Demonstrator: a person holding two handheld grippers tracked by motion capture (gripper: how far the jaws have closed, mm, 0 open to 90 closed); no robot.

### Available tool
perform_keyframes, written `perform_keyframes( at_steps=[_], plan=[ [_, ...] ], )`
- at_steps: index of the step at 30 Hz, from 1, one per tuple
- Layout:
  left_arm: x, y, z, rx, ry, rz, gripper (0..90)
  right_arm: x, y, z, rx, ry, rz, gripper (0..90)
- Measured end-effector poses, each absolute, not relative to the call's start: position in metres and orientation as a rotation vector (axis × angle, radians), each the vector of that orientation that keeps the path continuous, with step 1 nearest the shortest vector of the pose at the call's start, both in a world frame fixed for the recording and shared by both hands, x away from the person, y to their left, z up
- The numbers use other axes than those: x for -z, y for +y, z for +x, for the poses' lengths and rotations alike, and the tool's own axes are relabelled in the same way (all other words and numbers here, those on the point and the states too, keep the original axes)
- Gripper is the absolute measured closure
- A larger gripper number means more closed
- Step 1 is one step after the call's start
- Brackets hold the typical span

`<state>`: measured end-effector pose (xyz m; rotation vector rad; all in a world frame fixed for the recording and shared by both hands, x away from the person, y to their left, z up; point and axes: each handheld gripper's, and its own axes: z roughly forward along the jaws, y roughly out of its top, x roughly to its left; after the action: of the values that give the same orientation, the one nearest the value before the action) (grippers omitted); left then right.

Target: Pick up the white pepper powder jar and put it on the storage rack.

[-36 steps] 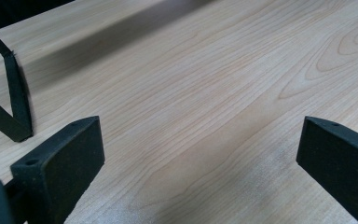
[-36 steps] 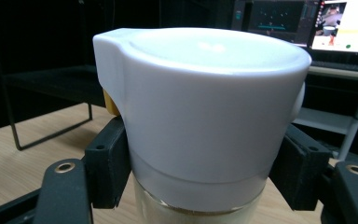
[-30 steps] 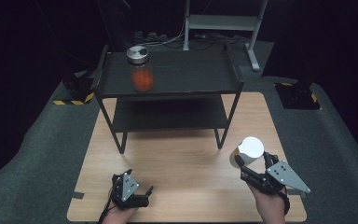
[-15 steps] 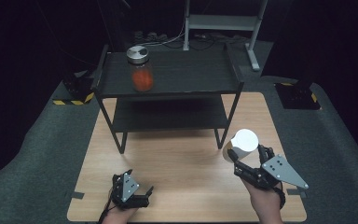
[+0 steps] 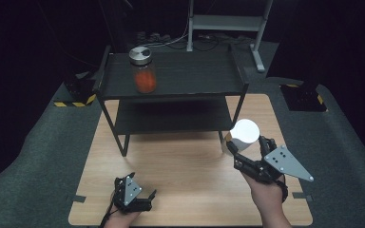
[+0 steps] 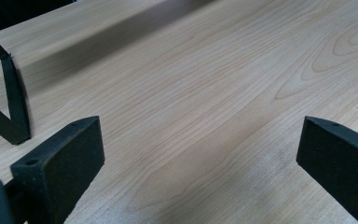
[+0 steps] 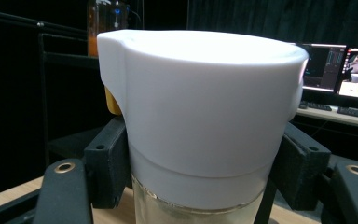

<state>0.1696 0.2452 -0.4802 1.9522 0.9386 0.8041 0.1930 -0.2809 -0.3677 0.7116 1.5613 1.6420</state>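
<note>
Right tongs (image 5: 248, 153) clamped the upright white-lidded clear glass jar (image 5: 244, 135) right of the black shelf (image 5: 171, 76); left tongs (image 5: 134, 194) wide, empty on desk (image 5: 185, 161).

Black two-tier shelf (image 5: 190, 76); jar (image 5: 143, 71) with orange contents, silver lid. White-lidded container (image 5: 244, 135). Pale wood-grain table (image 5: 180, 161).

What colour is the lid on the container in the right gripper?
White; the lid shows best in the right gripper view.

A wooden table (image 5: 180, 161) stands on grey carpet (image 5: 43, 156) in a dark room; behind it a black two-level shelf (image 5: 190, 76), and lit monitors (image 7: 340, 70) on a desk
</note>
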Motion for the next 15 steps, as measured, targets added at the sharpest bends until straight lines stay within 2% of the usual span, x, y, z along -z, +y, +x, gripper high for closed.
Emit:
perform_keyframes(
  at_steps=[15],
  plan=[
    [0.480,0.246,0.169,-0.801,0.943,1.947,0.9,0.335,-0.271,0.206,-1.673,1.523,0.683,30.0]
  ],
)
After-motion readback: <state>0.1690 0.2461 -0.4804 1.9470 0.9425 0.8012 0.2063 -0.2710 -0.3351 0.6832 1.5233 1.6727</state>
